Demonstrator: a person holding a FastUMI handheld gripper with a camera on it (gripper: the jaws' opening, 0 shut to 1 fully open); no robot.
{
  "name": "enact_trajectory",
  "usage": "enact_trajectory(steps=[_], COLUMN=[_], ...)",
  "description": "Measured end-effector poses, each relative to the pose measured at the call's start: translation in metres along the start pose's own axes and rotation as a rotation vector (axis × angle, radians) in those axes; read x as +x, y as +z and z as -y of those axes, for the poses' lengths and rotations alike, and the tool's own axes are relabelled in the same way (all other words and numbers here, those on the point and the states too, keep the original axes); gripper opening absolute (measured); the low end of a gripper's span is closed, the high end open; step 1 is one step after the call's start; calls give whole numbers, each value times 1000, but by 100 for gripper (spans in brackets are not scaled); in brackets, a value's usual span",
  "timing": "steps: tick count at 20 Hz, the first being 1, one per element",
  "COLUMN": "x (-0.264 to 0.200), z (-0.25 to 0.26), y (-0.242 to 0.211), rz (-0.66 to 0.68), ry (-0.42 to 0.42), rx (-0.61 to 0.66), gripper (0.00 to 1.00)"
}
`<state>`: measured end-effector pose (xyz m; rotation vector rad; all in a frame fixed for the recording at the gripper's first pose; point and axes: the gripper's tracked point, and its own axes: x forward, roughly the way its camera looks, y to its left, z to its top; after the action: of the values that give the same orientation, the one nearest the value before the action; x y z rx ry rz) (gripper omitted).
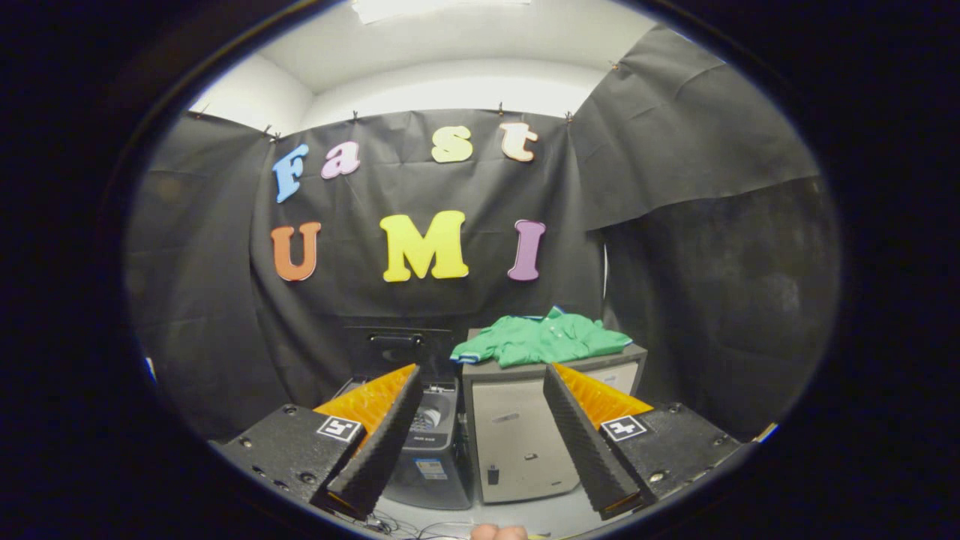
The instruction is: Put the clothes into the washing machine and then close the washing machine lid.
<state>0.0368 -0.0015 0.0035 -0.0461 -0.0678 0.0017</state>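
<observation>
The gripper (480,427) hangs with its jaws wide apart and holding nothing. Beyond them stands a grey cabinet (525,435), and a green shirt (544,339) lies crumpled on its top. Just beside the cabinet stands a dark washing machine (431,450) with the lid (395,346) raised against the black cloth wall (225,300).

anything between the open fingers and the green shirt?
Nothing blocks it. In the gripper view the gripper is open and empty; beyond its fingers only the grey cabinet front rises to the green shirt on top.
</observation>
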Motion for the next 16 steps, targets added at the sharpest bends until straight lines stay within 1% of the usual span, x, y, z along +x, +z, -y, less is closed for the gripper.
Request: enact_trajectory(steps=[5, 7, 9, 11, 14, 16], x=[65, 94, 125, 155, 201, 229], z=[39, 53, 66, 74, 80, 91], y=[36, 44, 51, 49, 38, 34], rz=[-63, -96, -108, -136, -182, -196], ry=[-35, -45, -55, -57, -53, -63], rx=[15, 12, -14, -44, -27, -57], gripper=[100, 100, 100, 100, 100, 100])
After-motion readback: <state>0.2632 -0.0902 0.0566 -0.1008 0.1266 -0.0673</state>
